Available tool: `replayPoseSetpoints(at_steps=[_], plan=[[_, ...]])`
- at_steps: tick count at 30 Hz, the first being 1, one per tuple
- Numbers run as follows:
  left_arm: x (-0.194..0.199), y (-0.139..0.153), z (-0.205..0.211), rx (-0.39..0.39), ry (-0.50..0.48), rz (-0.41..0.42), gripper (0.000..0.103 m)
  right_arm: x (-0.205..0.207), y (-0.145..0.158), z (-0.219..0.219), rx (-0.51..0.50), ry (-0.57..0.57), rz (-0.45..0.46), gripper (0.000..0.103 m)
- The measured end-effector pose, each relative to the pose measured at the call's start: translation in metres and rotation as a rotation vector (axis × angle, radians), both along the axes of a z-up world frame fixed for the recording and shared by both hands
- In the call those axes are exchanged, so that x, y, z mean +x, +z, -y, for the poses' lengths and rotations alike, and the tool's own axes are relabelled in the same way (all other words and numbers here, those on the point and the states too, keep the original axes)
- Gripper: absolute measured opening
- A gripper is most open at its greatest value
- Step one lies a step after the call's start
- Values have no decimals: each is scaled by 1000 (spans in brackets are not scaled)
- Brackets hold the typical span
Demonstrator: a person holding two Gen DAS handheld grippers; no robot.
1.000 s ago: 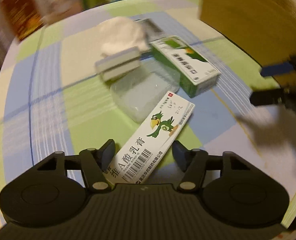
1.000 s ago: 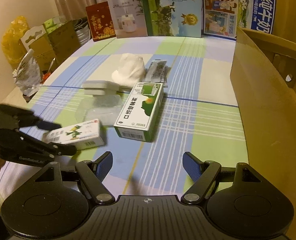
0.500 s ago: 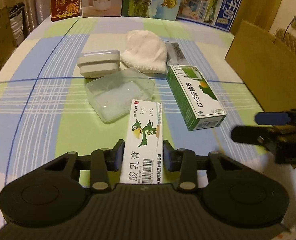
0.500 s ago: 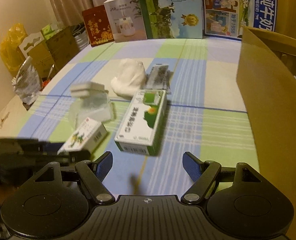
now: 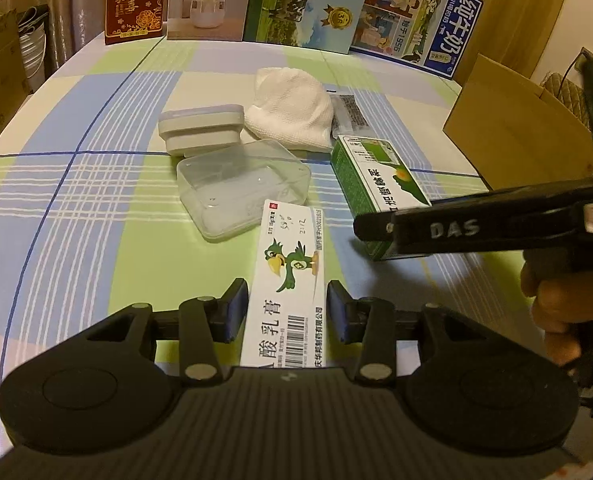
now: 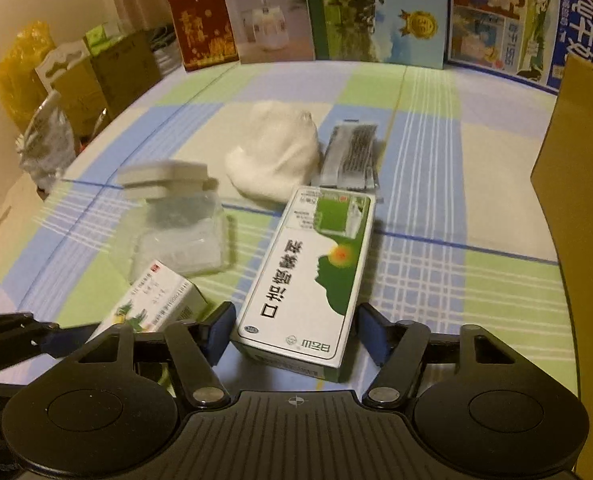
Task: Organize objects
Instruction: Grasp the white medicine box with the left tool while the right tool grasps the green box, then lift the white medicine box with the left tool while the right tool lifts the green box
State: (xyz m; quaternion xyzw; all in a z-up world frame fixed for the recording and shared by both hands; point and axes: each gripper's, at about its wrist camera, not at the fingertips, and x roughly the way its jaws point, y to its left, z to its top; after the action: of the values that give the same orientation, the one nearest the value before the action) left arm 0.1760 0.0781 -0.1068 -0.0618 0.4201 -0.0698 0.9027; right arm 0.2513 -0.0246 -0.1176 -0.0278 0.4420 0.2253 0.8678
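Left hand-held gripper [image 5: 287, 312] now straddles the near end of the white ointment box [image 5: 290, 276], pads just beside its long sides; a second back the same box lay slanted between much wider jaws. No telling whether the pads already press or a thin gap remains. Right hand-held gripper [image 6: 292, 334], a second ago spread over bare cloth, now brackets the near end of the green medicine box [image 6: 312, 276], jaws spread with clear gaps on both sides. Probably means two pickups are about to start at once, both boxes flat on the checked worktop [image 5: 76, 208] and not yet lifted.

Behind them: clear plastic tray [image 5: 242, 186], grey lidded case [image 5: 200, 128], white cloth [image 5: 292, 110], foil sachet [image 6: 350, 158], all untouched. Cardboard box [image 5: 512, 128] at far right, likely the destination, cut off by the frame, inside hidden. Near ends of both boxes hidden under the gripper bodies. Right wrist view blurred at left, tray and case smeared.
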Motion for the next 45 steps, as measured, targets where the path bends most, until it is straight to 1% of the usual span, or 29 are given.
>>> replayPoseSetpoints(at_steps=[2,4,6,11,15,17,19,20,23,25,27,31,36,38,42,45], plan=[[0,-1,2,13,-7,5,37,-4,2,4,-8,-5,-2,58],[0,0,4,21,-14,6,37,-12,6,9,-37,-9,1,54],[-1,0,8,34,-29,4,36,-23,10,17,-53,-13,-10,53],[-6,6,25,69,-65,-20,33,-61,16,40,-78,-50,-42,53],[-22,7,37,73,-65,-36,33,-94,19,60,-60,-71,-71,53],[-31,7,44,98,-85,-20,33,-110,18,68,-60,-72,-75,53],[-32,9,51,135,-105,2,34,-114,18,70,-53,-73,-78,57],[-31,9,53,143,-108,7,34,-115,18,70,-47,-73,-75,58],[-25,7,52,124,-94,-4,34,-111,21,70,-55,-71,-43,61],[-23,5,51,123,-90,-7,34,-108,20,70,-49,-75,-40,62],[-22,2,50,113,-87,-8,34,-105,18,68,-34,-69,-39,62],[-22,-1,50,110,-90,7,35,-99,15,61,-49,-48,-21,62],[-23,-3,49,102,-85,25,35,-90,11,57,-57,-53,-6,62],[-23,-3,49,103,-86,28,35,-88,8,54,-75,-49,1,61],[-24,-3,50,109,-87,34,35,-86,6,54,-76,-53,1,61],[-23,-3,51,115,-87,36,35,-86,6,54,-84,-55,8,59]])
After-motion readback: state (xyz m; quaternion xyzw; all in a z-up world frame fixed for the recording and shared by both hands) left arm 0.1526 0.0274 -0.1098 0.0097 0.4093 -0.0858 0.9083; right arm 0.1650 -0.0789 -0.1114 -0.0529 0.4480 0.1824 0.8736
